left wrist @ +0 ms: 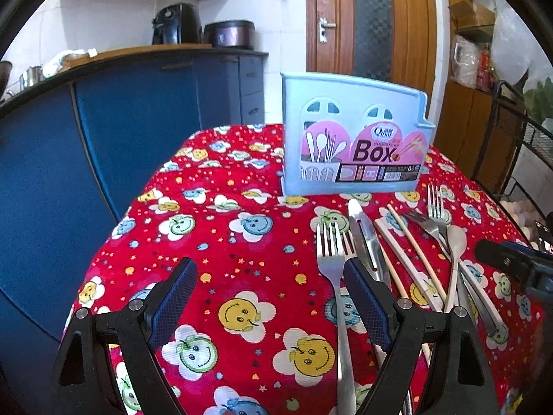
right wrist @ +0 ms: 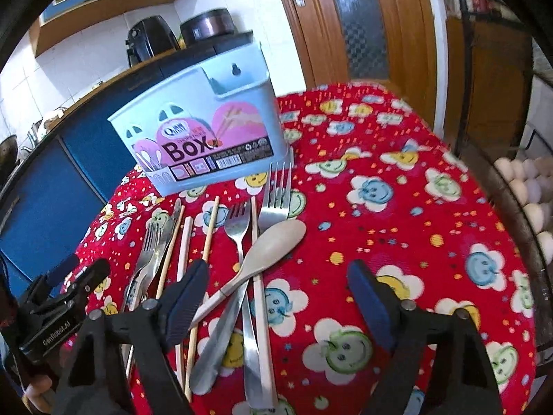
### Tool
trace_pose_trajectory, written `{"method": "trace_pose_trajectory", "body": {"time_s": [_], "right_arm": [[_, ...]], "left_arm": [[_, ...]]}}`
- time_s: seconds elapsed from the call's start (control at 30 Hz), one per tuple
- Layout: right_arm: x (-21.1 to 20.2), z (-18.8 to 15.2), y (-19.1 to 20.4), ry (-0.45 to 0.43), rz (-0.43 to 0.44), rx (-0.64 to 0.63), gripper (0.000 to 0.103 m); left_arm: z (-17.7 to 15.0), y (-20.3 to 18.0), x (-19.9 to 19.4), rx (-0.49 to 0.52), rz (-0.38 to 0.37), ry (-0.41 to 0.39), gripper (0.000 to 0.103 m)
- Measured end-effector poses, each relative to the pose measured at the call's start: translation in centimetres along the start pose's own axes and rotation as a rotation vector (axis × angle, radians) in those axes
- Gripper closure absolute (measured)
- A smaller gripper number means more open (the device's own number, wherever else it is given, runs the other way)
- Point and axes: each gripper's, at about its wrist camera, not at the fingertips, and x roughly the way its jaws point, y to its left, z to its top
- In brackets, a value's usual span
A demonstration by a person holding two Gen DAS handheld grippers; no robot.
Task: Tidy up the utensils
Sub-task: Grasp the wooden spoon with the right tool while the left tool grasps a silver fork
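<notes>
Blue cabinets [left wrist: 138,110], wooden door [left wrist: 366,17], white tiled wall [left wrist: 103,17].

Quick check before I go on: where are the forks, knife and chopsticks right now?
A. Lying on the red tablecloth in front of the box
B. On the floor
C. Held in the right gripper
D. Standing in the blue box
A: the forks, knife and chopsticks lie flat on the tablecloth before the blue box.

Both views are brightly and evenly lit, with saturated colour and only soft shadows on the tablecloth [left wrist: 242,276]. Fisheye distortion bends straight lines near the utensil box [left wrist: 352,138] and leaves dark corners around each circular picture. In the right wrist view, the cloth behind the box is smeared by motion blur.
</notes>
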Motion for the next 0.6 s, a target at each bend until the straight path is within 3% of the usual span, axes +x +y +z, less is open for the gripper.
{"method": "trace_pose_trajectory", "body": {"time_s": [0.4,0.6], "right_arm": [[2.5,1.7,-1.4,0.088,0.028,0.065,0.054],[2.9,2.3,-1.7,0.105,0.095,0.095,0.072]], "left_arm": [[1.6,-0.6,2.6,0.013,-0.113,0.118,0.017],[2.5,-1.4,4.4,0.035,-0.161,0.177,0.028]]}}
